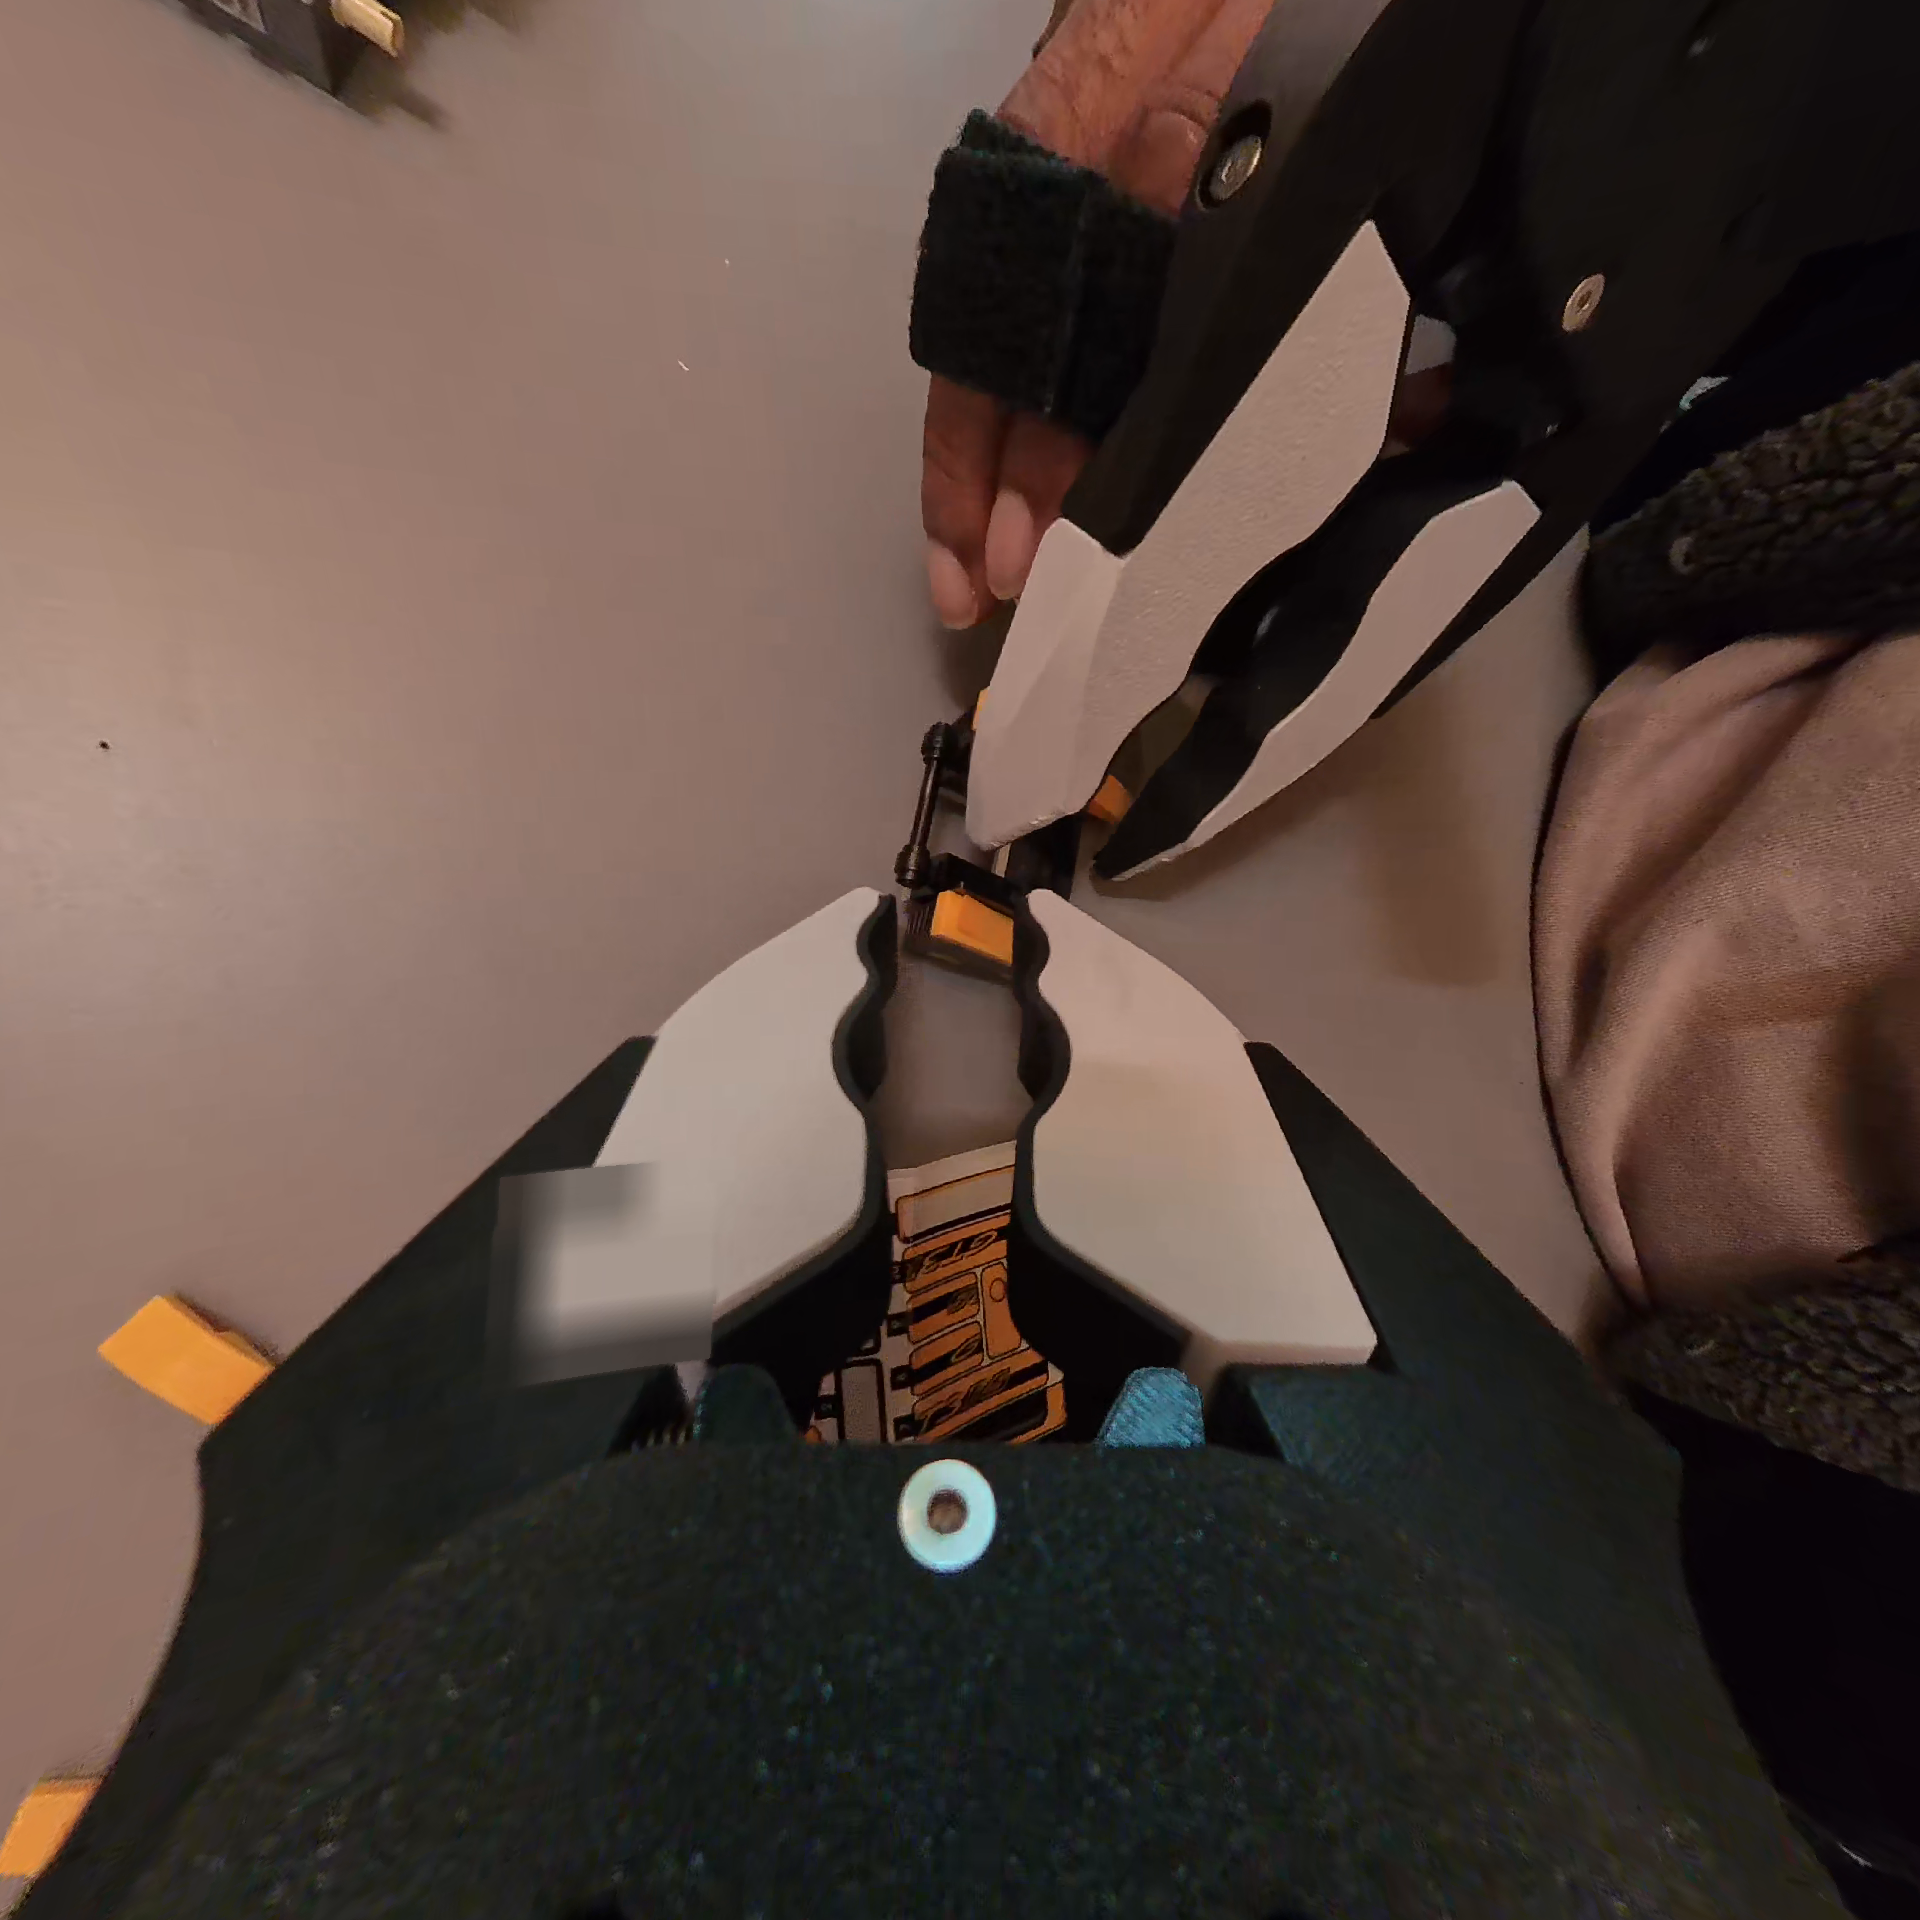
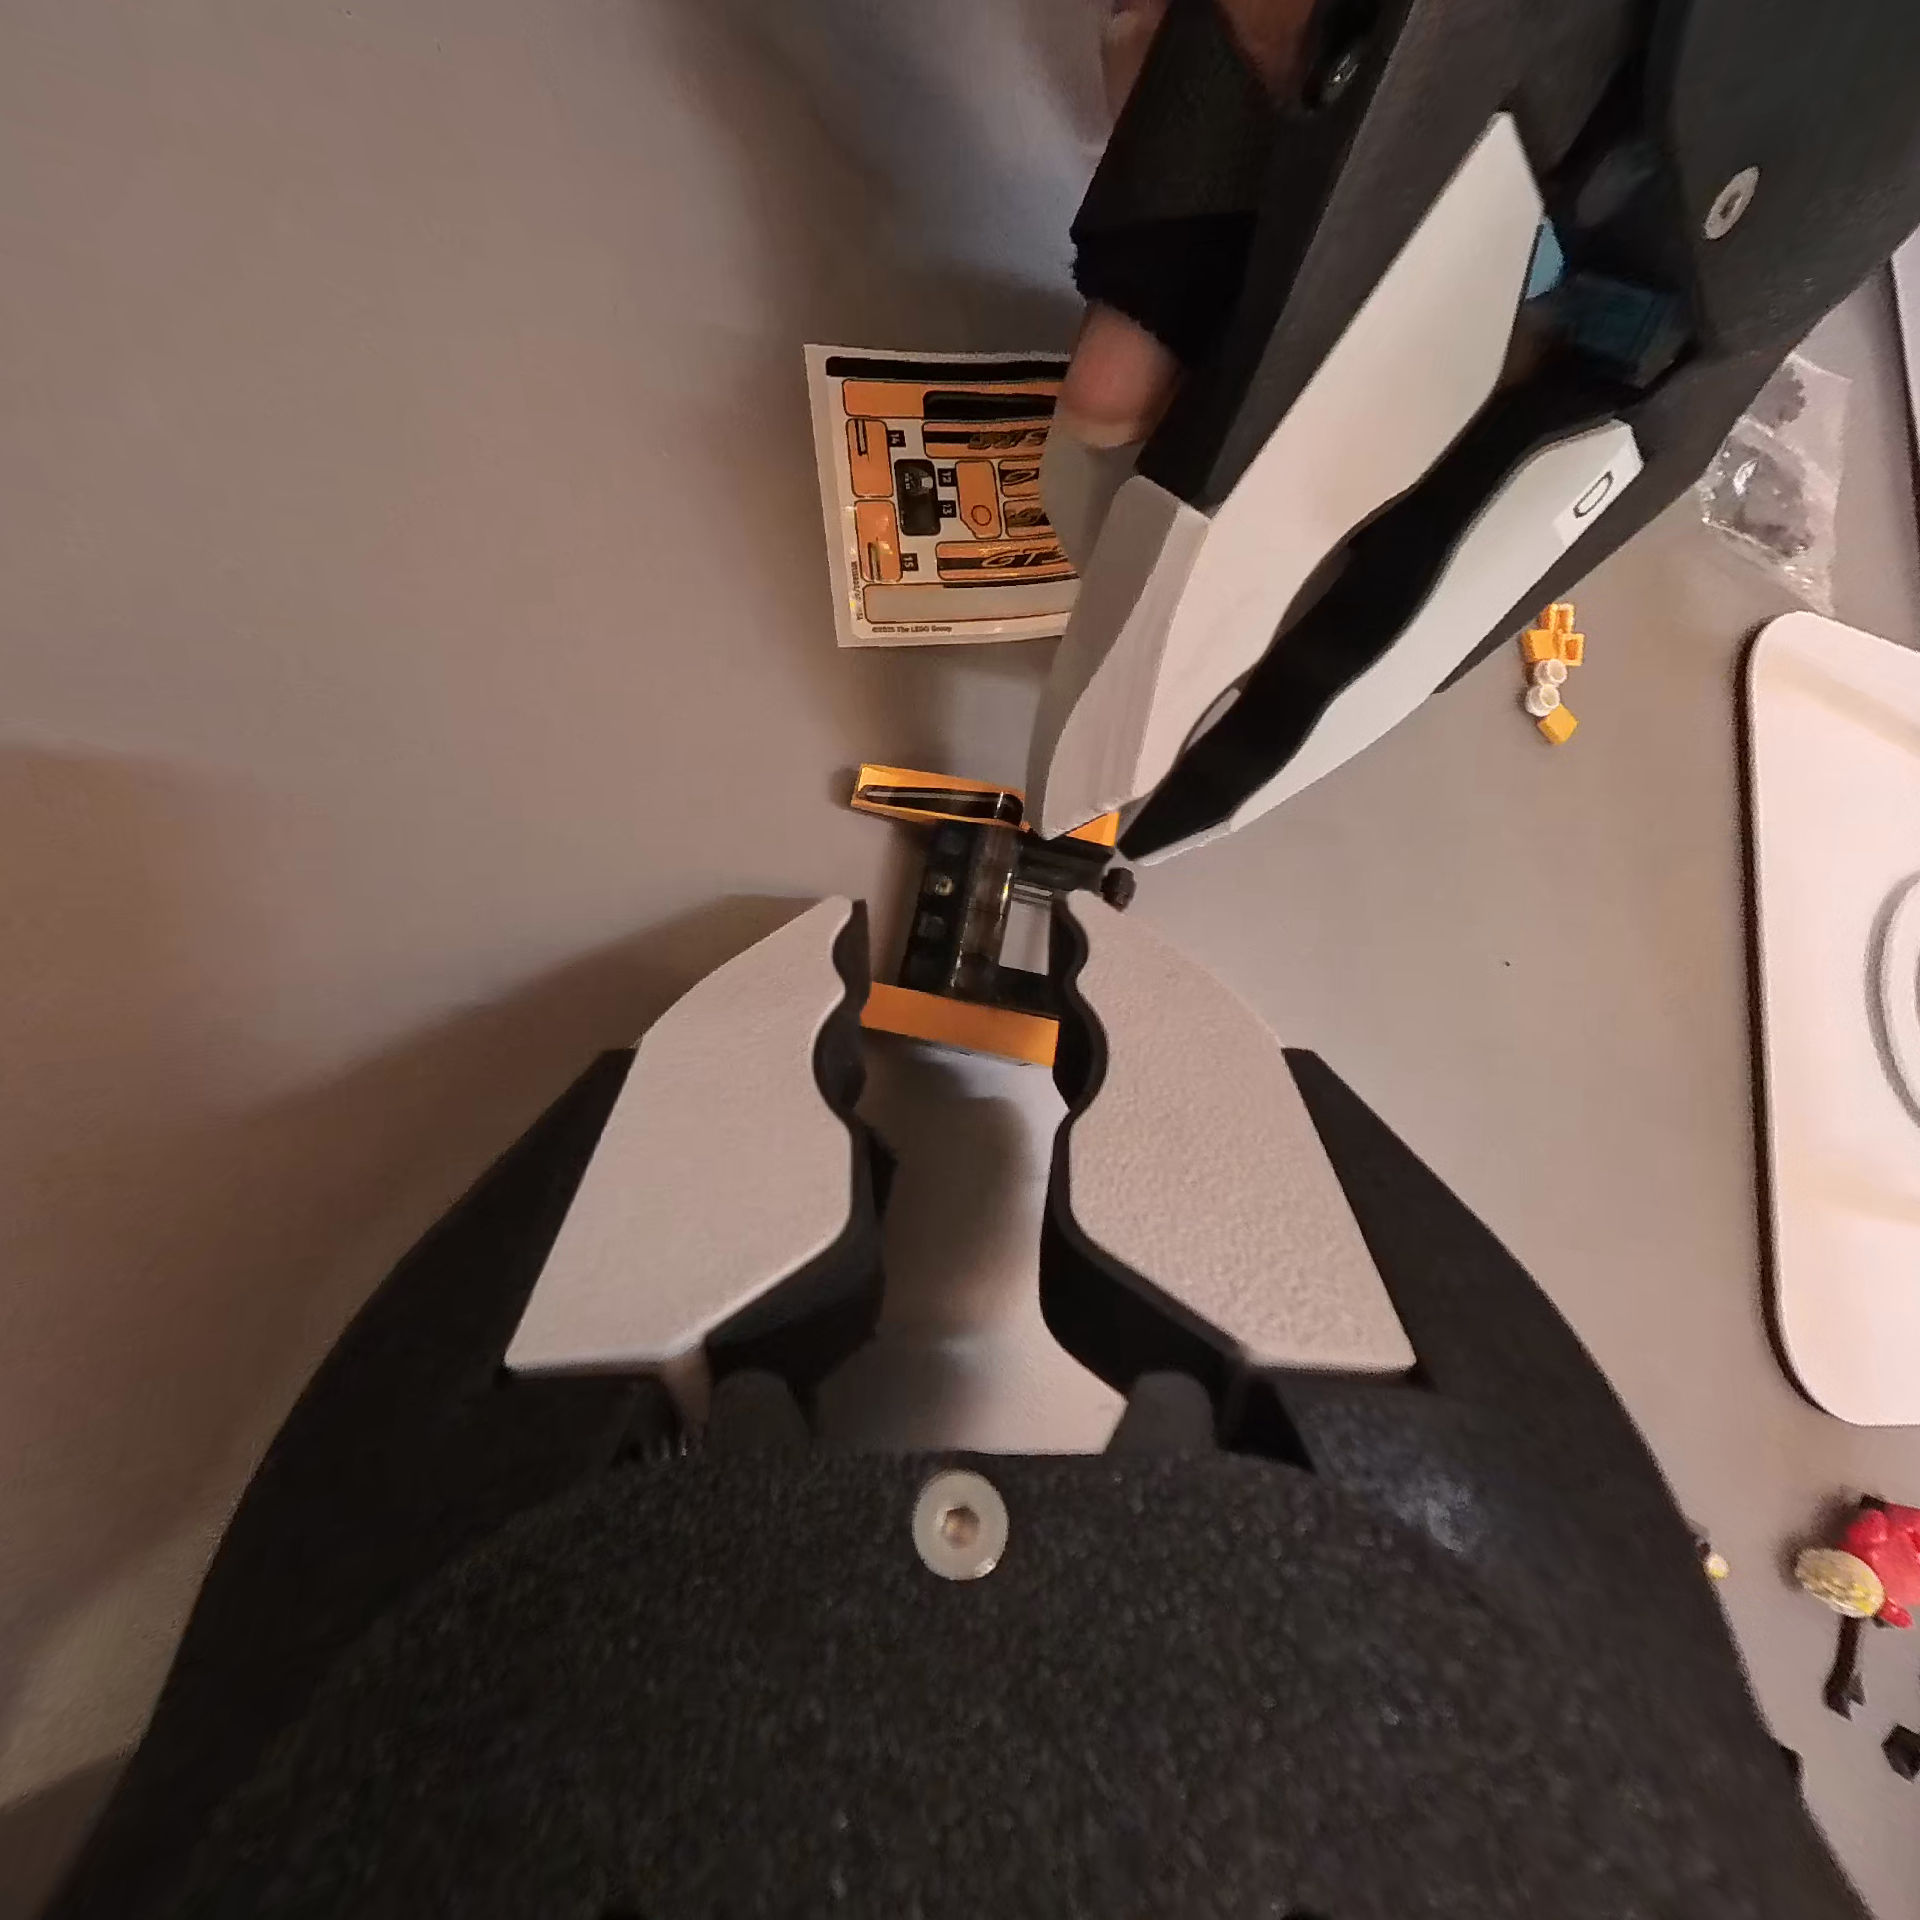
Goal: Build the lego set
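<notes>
A small black and orange lego assembly [image 2: 966,935] sits just above the grey table between both grippers. In the right wrist view my right gripper [image 2: 961,956] is shut on its sides, with an orange plate [image 2: 956,1023] at the near end. My left gripper [image 2: 1091,842] comes in from the upper right and pinches the far end by a black axle [image 2: 1070,862]. In the left wrist view my left gripper [image 1: 956,925] is shut on an orange piece of the assembly [image 1: 971,935]. The right gripper [image 1: 1044,847] grips the rest from beyond it, hiding most of it.
A sticker sheet [image 2: 935,499] lies flat behind the assembly. A white tray [image 2: 1829,1039] stands at the right, with small orange and white pieces [image 2: 1553,675], a bag of dark parts [image 2: 1766,488] and a red piece [image 2: 1881,1569] nearby. Loose orange pieces [image 1: 182,1356] lie left. Only a small space, under 4 cm, lies between the two pairs of fingers.
</notes>
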Tool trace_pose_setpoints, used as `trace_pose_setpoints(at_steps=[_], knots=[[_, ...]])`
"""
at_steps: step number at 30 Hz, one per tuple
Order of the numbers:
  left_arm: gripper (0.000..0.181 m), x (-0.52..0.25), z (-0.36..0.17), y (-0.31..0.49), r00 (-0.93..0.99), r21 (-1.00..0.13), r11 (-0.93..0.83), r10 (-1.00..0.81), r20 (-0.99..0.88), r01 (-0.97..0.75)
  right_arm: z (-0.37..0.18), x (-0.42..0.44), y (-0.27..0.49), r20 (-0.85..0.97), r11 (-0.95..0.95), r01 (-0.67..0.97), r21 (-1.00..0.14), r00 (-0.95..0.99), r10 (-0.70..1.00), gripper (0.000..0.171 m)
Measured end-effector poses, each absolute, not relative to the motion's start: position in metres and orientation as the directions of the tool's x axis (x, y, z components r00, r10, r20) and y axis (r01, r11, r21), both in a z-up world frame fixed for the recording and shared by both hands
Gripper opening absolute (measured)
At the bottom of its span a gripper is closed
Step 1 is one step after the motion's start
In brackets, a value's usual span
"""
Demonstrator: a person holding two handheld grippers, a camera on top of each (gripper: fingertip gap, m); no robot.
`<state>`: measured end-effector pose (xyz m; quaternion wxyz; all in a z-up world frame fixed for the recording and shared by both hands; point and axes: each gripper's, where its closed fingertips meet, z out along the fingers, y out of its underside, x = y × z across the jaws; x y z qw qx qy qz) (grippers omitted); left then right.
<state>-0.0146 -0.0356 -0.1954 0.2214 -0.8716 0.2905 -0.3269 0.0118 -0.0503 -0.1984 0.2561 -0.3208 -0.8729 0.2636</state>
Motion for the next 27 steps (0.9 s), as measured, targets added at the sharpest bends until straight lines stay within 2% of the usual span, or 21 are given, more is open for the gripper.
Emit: trace_pose_setpoints(at_steps=[1, 4, 12, 16, 20, 27], knots=[[0.018, -0.014, -0.195, -0.036, 0.614, -0.577, -0.734, -0.651, 0.445, -0.360, -0.199, 0.012, -0.050, 0.284, 0.660, 0.420, -0.622, -0.664, 0.691, 0.031], [0.014, -0.013, -0.194, -0.039, 0.608, -0.581, -0.731, -0.654, 0.449, -0.357, -0.198, 0.012, -0.050, 0.295, 0.667, 0.405, -0.625, -0.669, 0.682, 0.026], [0.021, -0.017, -0.180, -0.047, 0.621, -0.641, -0.728, -0.625, 0.472, -0.244, -0.191, 0.013, -0.048, 0.269, 0.630, 0.395, -0.668, -0.662, 0.700, 0.025], [0.031, -0.023, -0.179, -0.055, 0.660, -0.669, -0.699, -0.629, 0.410, -0.250, -0.177, 0.002, -0.041, 0.219, 0.528, 0.417, -0.740, -0.592, 0.775, 0.039], [0.036, -0.023, -0.182, -0.059, 0.668, -0.688, -0.671, -0.649, 0.364, -0.276, -0.178, -0.006, -0.042, 0.200, 0.499, 0.436, -0.749, -0.569, 0.798, 0.046], [0.036, -0.024, -0.187, -0.060, 0.665, -0.705, -0.655, -0.657, 0.355, -0.272, -0.184, -0.011, -0.049, 0.125, 0.473, 0.484, -0.736, -0.589, 0.798, 0.037]])
